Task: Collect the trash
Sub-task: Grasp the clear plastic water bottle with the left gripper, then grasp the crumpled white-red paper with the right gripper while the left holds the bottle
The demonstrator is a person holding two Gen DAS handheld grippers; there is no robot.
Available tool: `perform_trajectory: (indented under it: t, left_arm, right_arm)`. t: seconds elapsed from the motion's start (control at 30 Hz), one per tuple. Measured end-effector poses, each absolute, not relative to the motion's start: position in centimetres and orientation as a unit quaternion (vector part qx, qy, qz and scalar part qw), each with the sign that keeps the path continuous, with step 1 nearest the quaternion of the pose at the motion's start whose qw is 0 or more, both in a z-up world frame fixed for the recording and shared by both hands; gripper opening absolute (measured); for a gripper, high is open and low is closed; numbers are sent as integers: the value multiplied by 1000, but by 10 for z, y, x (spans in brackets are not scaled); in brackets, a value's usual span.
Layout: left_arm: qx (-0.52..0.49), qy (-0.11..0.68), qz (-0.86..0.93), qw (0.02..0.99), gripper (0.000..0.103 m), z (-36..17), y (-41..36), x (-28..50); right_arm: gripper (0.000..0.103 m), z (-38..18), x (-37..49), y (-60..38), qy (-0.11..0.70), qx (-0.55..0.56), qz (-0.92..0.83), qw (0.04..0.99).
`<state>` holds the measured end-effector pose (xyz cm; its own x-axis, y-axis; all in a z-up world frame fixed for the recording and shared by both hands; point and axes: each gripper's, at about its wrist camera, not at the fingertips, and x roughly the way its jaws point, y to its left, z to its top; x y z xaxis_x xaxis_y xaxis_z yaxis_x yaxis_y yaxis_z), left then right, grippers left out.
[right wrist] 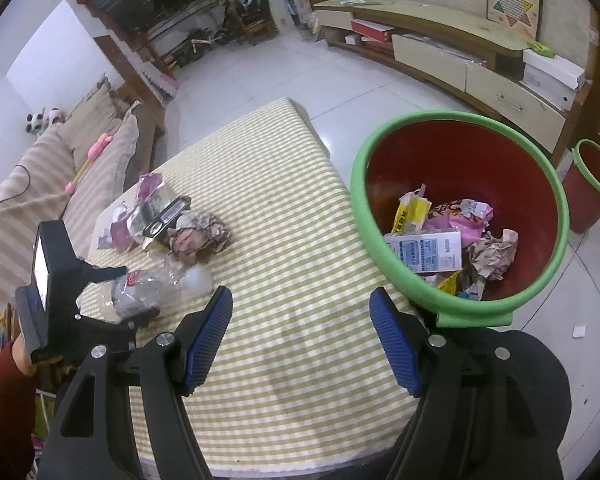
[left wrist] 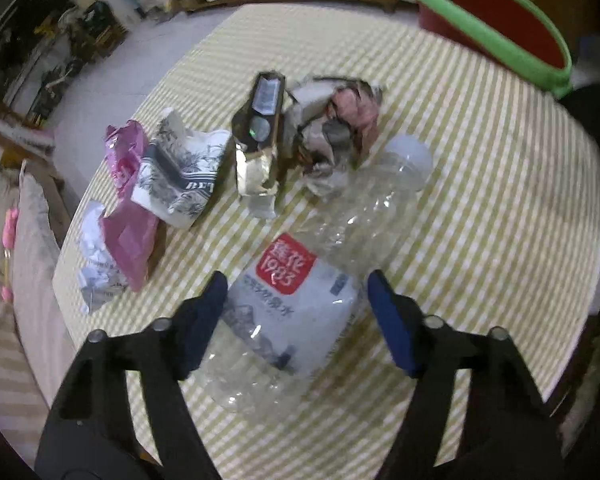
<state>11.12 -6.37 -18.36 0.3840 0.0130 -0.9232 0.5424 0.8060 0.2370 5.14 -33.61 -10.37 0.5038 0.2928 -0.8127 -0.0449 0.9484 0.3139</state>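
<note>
Red bin (right wrist: 500, 168) at my two o'clock, holding one milk carton (right wrist: 428, 250) among wrappers.
My left gripper (left wrist: 296, 300) straddles one clear bottle (left wrist: 300, 304) (pad contact unclear); right gripper (right wrist: 302, 320) gapes empty.

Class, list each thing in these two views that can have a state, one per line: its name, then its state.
Bottle: crushed, capped, lying on the table between the left jaws.
Paper cup: squashed, on its side.
Carton: torn open, flattened.
Paper wad: crumpled.
Pink bag: empty, crumpled.
Bin: open, partly filled with trash.
Left gripper: jaws around the bottle; contact unclear.
Right gripper: open, empty.
</note>
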Motion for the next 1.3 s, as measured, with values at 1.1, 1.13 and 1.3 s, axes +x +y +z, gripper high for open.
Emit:
perform_trajectory:
  t: [1.1,1.13,1.3]
  left_arm:
    - [-111,573,-75,808,82,-161,14,11]
    - [-112,574,-76,808,83,-161,14,10]
    - [-112,577,-89,804,84,-160,11,3]
  right_arm:
    - [78,-170,167,-170,555,-37,181,811]
    - [78,-173,168,-169,557,-35,181,810]
    - [50,-174,165,-172,552,-25,184,813]
